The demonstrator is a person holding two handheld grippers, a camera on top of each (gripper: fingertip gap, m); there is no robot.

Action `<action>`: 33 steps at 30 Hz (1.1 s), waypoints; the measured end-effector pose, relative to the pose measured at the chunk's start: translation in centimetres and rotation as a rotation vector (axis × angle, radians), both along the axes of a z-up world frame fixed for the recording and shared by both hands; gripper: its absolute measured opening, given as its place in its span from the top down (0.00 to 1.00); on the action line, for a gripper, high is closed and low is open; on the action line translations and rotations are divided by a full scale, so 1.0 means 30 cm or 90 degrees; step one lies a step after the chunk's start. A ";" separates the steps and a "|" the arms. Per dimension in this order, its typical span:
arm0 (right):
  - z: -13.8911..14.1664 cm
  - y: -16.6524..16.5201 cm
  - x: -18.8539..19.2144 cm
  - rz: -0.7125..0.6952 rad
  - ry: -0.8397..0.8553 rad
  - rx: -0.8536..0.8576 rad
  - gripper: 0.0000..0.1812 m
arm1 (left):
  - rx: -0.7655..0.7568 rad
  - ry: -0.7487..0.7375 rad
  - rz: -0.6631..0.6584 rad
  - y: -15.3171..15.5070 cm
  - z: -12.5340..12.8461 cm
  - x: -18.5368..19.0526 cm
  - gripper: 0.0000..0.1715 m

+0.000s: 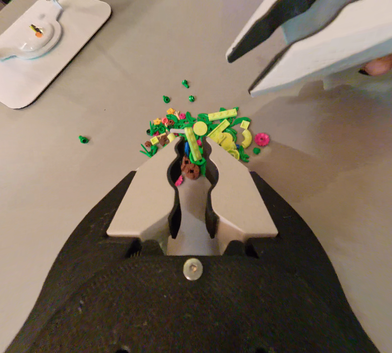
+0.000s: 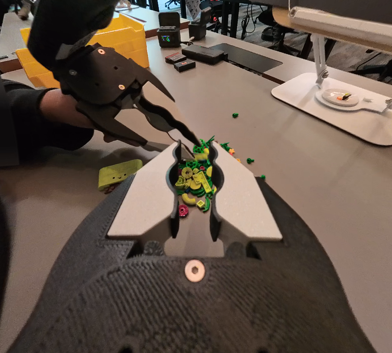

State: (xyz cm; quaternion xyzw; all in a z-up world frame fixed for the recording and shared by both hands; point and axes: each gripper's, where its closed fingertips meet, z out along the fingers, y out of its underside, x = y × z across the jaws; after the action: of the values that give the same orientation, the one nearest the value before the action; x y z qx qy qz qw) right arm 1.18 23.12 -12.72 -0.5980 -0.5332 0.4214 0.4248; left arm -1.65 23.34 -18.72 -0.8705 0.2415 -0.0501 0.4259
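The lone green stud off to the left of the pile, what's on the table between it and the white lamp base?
Nothing: in the left wrist view the grey table is bare between the green stud and the lamp base.

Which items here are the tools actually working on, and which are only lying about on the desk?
At the tools:
- left tool, open, tips in the brick pile
- right tool, open, over the same pile

Lying about:
- lamp base
- yellow bin
- lime smiling block
- stray green studs
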 end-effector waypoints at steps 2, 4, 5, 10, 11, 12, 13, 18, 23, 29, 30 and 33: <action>0.018 0.001 0.008 -0.004 0.009 0.010 0.87 | 0.006 -0.031 0.002 0.013 0.021 0.012 0.86; 0.034 0.005 0.015 -0.007 0.020 0.014 0.87 | 0.022 -0.045 0.009 0.009 0.043 0.000 0.85; 0.039 0.007 0.019 -0.009 0.024 0.014 0.88 | 0.037 -0.042 0.015 0.004 0.055 -0.016 0.85; 0.048 -0.002 0.022 0.009 0.036 -0.004 0.87 | 0.111 -0.030 0.016 -0.058 0.122 -0.095 0.87; 0.047 -0.020 0.016 0.030 0.037 -0.014 0.86 | 0.117 -0.035 -0.010 -0.085 0.125 -0.091 0.87; 0.041 -0.043 0.009 0.053 0.033 -0.026 0.84 | 0.114 -0.041 -0.047 -0.119 0.122 -0.076 0.87; 0.028 -0.067 0.001 0.074 0.022 -0.035 0.83 | 0.105 -0.046 -0.093 -0.159 0.113 -0.054 0.87; -0.079 -0.144 -0.038 0.127 -0.069 0.018 0.83 | 0.039 -0.031 -0.260 -0.347 0.011 0.045 0.60; -0.168 -0.248 -0.054 0.222 -0.134 0.015 0.83 | -0.028 0.027 -0.266 -0.387 -0.100 0.037 0.42; -0.265 -0.325 -0.048 0.275 -0.232 0.021 0.74 | -0.060 0.017 -0.254 -0.385 -0.114 0.025 0.41; -0.277 -0.329 -0.050 0.271 -0.245 0.026 0.72 | -0.063 0.015 -0.254 -0.385 -0.115 0.025 0.41; -0.287 -0.339 -0.063 0.256 -0.257 0.027 0.64 | -0.074 0.010 -0.255 -0.386 -0.120 0.025 0.40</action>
State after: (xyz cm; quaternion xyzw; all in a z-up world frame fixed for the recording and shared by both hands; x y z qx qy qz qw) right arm -0.70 12.94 -21.32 -0.5430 -0.7235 0.3583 0.2309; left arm -0.89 11.77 -22.32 -0.8286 0.4096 -0.1406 0.3547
